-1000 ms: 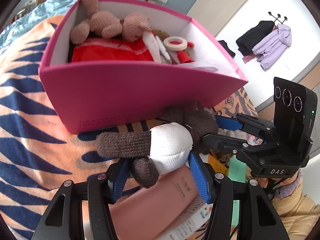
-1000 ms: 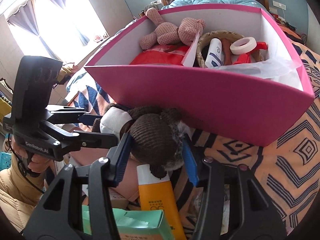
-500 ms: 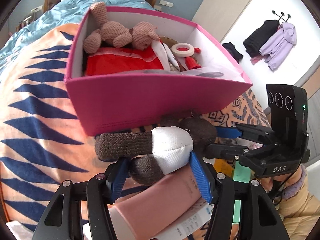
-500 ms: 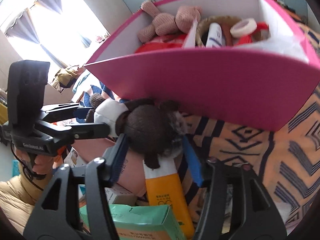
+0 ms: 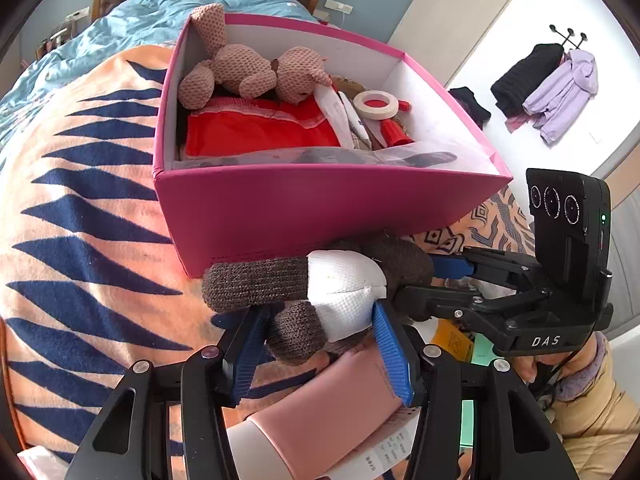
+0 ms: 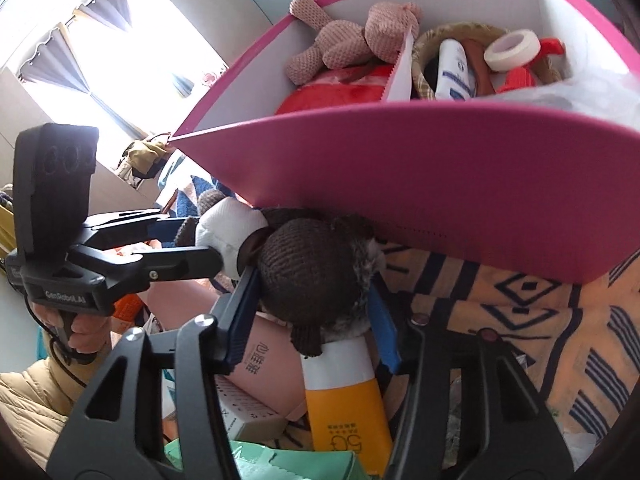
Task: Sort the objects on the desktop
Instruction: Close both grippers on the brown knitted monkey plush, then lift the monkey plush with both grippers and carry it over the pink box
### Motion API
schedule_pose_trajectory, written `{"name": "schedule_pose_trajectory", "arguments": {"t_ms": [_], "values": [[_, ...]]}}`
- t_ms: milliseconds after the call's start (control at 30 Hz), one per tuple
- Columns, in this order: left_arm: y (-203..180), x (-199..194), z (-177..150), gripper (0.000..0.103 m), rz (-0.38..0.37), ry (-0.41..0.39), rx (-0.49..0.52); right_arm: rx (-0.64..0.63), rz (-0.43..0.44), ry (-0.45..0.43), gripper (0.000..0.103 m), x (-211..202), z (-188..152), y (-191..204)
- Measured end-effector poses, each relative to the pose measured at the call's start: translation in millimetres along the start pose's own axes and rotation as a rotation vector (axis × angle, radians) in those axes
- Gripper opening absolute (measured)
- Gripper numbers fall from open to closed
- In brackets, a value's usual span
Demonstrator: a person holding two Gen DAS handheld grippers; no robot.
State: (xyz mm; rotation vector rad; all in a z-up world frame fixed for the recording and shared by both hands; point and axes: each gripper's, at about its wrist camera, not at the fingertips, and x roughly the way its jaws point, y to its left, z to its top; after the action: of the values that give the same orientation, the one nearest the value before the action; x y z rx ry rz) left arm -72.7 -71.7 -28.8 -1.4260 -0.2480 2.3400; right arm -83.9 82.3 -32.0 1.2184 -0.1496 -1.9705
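Note:
A brown knitted plush toy [image 5: 256,280] in a white shirt hangs in front of the pink box [image 5: 320,208], held from both sides. My left gripper [image 5: 316,320] has its blue pads against the toy's white body and one leg, jaws closing. My right gripper [image 6: 312,292] clamps the toy's dark round head [image 6: 316,268], jaws closing too. Each gripper shows in the other's view: the right gripper [image 5: 420,280] and the left gripper [image 6: 200,240]. The pink box [image 6: 440,180] holds a pink plush bear [image 5: 248,72], red cloth [image 5: 260,132] and a tape roll [image 5: 376,105].
Under the toy lie a pink tube [image 5: 328,420], a yellow tube [image 6: 348,400], a small white carton [image 6: 248,412] and a green box [image 6: 280,464]. The box stands on an orange and blue patterned blanket [image 5: 80,240]. A person's hand [image 6: 76,332] grips the left handle.
The toy stays held between both grippers. The pink box has drifted right in the left view and looms larger in the right view, whose camera has tipped down a little.

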Motion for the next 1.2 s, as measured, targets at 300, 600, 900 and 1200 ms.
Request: {"name": "schedule_pose_trajectory", "arguments": {"t_ms": [300,600,900,1200], "values": [[-17.4,-12.9,-3.2,0.055,0.010,-0.042,0.035,-0.097,-0.083,-0.078,0.053,-23.4,-10.5,18.7],[-44.9,-36.5,-8.8,0.055,0.055,-0.116,0.103,-0.177,-0.127,-0.161,0.053,-48.1,-17.3,36.3],[-63.9,-57.9,-9.6,0.055,0.063,-0.178,0.153,-0.227,-0.147,-0.227,0.053,-69.2,-14.2,52.9],[-72.8,-77.0,-5.2,0.055,0.063,-0.238,0.178,-0.276,-0.156,-0.279,0.053,-86.2,-7.7,68.7]]}}
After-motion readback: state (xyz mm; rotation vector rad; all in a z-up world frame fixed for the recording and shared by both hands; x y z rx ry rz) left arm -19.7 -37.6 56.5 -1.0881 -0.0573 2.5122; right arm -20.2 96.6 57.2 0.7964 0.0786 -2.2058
